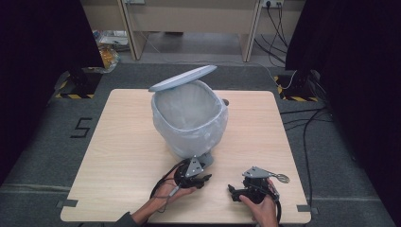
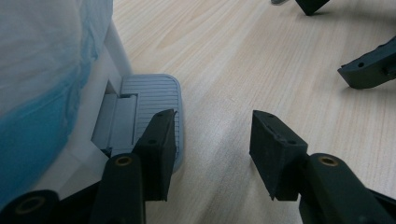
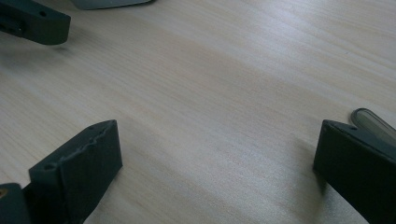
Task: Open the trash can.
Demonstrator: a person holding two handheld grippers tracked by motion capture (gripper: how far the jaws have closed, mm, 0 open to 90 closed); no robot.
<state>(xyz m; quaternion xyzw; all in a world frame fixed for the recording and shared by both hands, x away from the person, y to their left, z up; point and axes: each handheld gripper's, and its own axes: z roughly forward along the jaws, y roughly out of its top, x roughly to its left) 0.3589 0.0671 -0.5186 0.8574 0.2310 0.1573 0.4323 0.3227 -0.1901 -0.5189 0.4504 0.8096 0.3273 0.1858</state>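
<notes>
Slippage worries us: left gripper (image 1: 205, 178), jaws apart and empty, presses one jaw near the pedal's (image 2: 154, 93) edge, so the raised lid (image 1: 184, 78) could drop; right gripper (image 1: 232, 190) idles nearby, jaws wide and empty.

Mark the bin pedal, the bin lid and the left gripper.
bin pedal (image 2: 152, 100), left gripper view, ribbed top face.
bin lid (image 1: 183, 78), high view, middle of the raised lid.
left gripper (image 2: 212, 135), left gripper view, midway between its fingertips.

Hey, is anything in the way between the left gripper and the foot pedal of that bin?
Nothing visible. The left gripper is already at the pedal: one jaw sits on its ribbed top, the other over bare table. The bin's lid stands raised.
</notes>
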